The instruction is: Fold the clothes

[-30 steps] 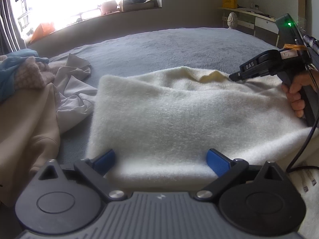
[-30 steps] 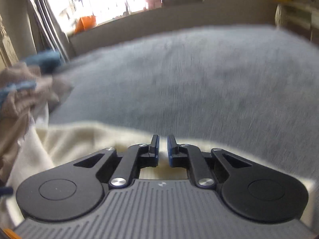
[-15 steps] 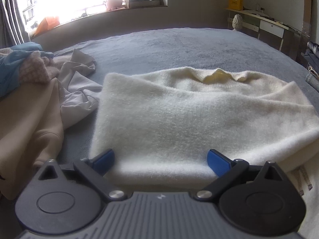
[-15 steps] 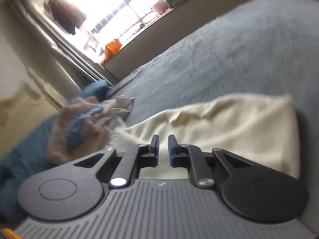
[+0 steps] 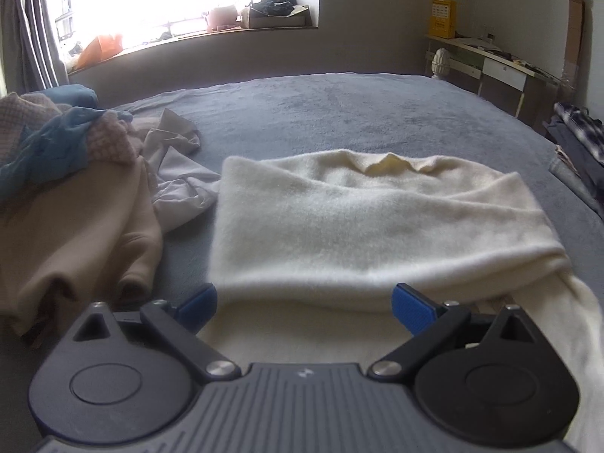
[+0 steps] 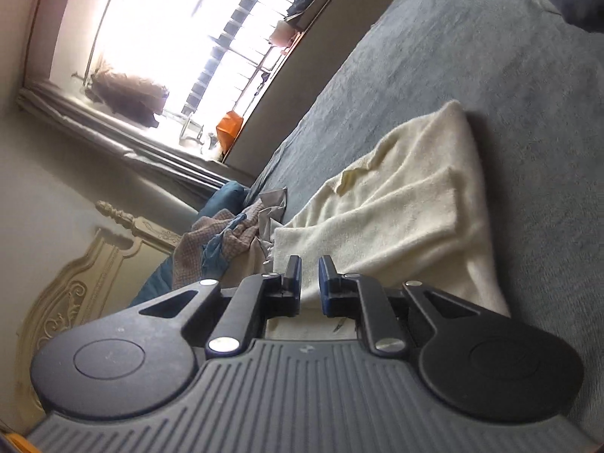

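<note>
A cream fuzzy sweater [image 5: 358, 226] lies folded across the grey bed [image 5: 339, 113], its collar at the far edge and a sleeve trailing off at the near right. My left gripper [image 5: 304, 305] hovers open at the sweater's near edge, its blue pads [image 5: 411, 307] spread wide and holding nothing. The right wrist view is tilted strongly to one side; there the sweater [image 6: 396, 207] lies ahead of my right gripper [image 6: 309, 275]. Its jaws stand shut with only a narrow slit and nothing between them.
A pile of unfolded clothes sits at the left: a beige garment [image 5: 75, 226], a blue and pink knit [image 5: 56, 139] and a pale grey piece [image 5: 181, 188]. Dark plaid clothes [image 5: 577, 128] lie at the bed's right edge. A carved headboard [image 6: 75, 283] stands behind the pile.
The right gripper and the hand on it left the left wrist view; its own view pulled back from the sweater and rolled sideways. The left gripper lifted back a little, still open.
</note>
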`<state>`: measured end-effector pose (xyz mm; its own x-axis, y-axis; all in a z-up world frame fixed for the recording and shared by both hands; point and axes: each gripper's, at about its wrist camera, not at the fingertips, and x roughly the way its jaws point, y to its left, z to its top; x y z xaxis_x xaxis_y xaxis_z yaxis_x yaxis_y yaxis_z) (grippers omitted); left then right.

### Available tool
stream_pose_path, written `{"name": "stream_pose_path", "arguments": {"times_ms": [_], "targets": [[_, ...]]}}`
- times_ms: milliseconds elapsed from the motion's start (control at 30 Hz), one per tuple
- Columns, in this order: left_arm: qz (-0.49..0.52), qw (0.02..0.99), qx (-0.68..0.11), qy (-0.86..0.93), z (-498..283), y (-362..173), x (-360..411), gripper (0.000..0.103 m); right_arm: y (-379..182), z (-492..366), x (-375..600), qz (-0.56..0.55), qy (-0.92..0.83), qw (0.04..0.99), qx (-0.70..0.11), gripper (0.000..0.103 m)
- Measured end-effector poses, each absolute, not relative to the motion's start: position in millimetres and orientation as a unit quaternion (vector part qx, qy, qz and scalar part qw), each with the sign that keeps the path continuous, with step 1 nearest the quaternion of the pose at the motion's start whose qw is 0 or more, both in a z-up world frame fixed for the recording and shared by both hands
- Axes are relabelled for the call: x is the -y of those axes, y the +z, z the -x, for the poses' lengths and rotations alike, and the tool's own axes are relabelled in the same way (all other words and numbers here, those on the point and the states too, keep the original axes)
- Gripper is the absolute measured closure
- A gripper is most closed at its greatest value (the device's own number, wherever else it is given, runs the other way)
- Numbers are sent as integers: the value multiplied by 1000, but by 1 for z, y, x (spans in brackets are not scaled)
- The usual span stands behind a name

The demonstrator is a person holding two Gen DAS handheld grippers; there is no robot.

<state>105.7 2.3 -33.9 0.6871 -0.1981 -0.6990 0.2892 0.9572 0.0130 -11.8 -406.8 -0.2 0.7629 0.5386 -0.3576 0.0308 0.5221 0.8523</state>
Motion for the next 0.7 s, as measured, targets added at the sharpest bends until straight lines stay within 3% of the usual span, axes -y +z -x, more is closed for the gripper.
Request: {"name": "stream_pose_path", "arguments": {"times_ms": [367, 700], "targets": [[-61, 877, -470, -73, -39, -49, -47, 4, -44, 39, 367, -481, 180, 773, -372, 93], [-64, 847, -526, -46, -4, -74, -62, 6, -53, 52, 308, -417, 210, 770, -435, 92]]}}
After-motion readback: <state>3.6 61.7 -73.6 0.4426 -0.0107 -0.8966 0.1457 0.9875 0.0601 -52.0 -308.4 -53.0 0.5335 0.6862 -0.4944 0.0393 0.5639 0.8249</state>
